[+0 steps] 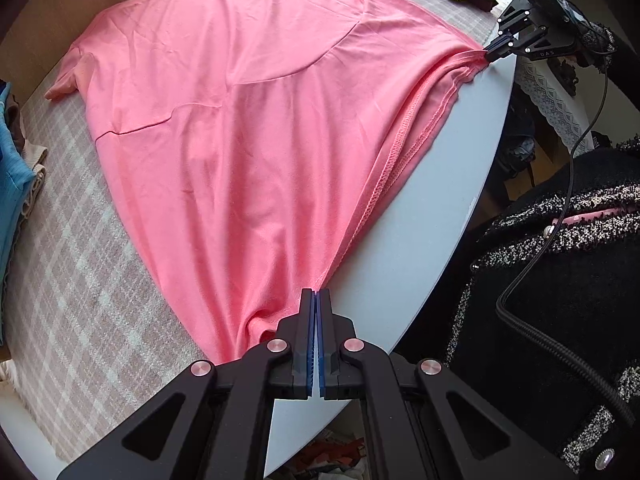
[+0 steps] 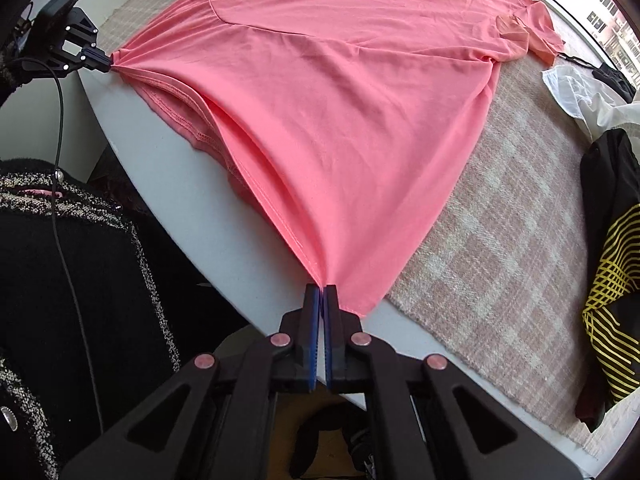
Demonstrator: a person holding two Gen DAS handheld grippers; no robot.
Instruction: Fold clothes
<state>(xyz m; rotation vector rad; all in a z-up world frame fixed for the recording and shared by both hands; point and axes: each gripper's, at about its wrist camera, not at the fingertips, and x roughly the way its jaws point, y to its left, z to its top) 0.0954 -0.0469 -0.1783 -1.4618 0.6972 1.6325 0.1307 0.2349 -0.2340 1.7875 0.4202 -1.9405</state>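
Observation:
A pink T-shirt (image 1: 248,112) lies spread over the table, its hem toward the near edge and its sleeves at the far side. My left gripper (image 1: 315,294) is shut on one bottom corner of the hem. My right gripper (image 2: 322,290) is shut on the other bottom corner. Each gripper shows in the other's view: the right gripper (image 1: 491,53) at the upper right, the left gripper (image 2: 105,65) at the upper left. The hem (image 2: 188,120) between them sags in loose folds on the bare table edge, and the pink T-shirt (image 2: 360,92) is pulled taut toward both corners.
The round grey table (image 1: 440,208) carries a pink plaid cloth (image 2: 500,264). A black garment with yellow stripes (image 2: 612,288) and white clothing (image 2: 584,96) lie at the right. Blue and beige clothes (image 1: 18,168) lie at the left. A person in a black tweed jacket (image 1: 560,312) stands at the table's near edge.

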